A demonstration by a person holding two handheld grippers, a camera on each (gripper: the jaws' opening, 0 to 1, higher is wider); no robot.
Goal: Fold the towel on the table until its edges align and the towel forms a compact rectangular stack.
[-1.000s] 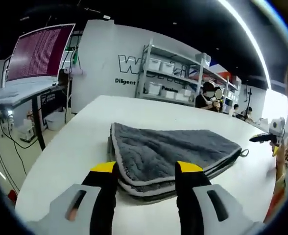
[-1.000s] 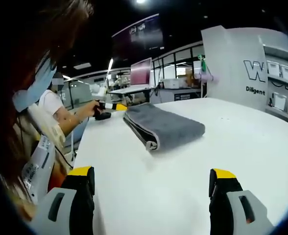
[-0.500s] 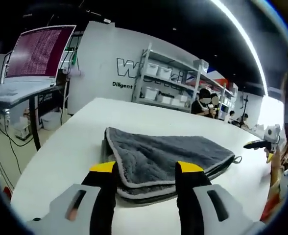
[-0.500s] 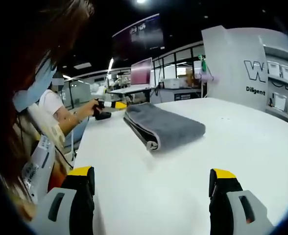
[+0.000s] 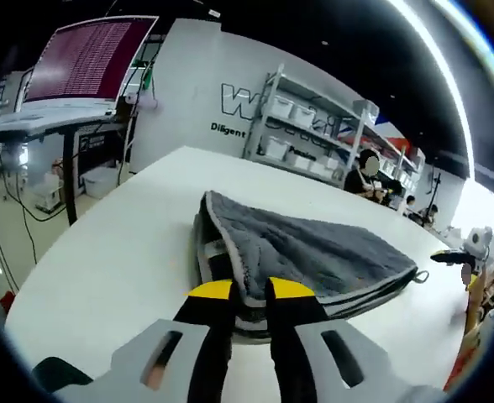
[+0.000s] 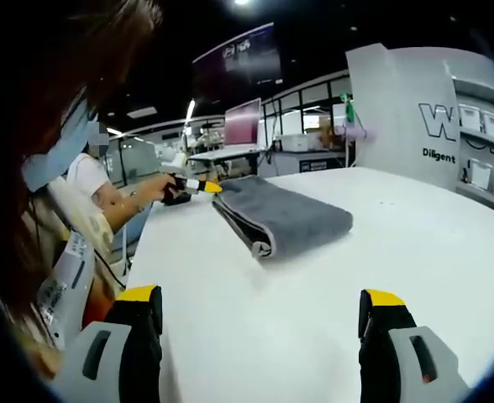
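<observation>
The left gripper [image 5: 249,290] has its yellow-tipped jaws pinched on the near edge of the towel [image 5: 310,256] — grey, folded in layers, lying on the white table [image 5: 104,252]. The right gripper [image 6: 264,306] hovers over bare table with jaws wide apart, well short of the towel [image 6: 281,217]. Beyond the towel stand shelves [image 5: 314,134] — to their left, a monitor [image 5: 83,59].

A grey towel [image 5: 306,256] with pale edging is seen folded into a thick layered stack, lying flat on the white tabletop [image 5: 112,252], a small loop at one corner.
</observation>
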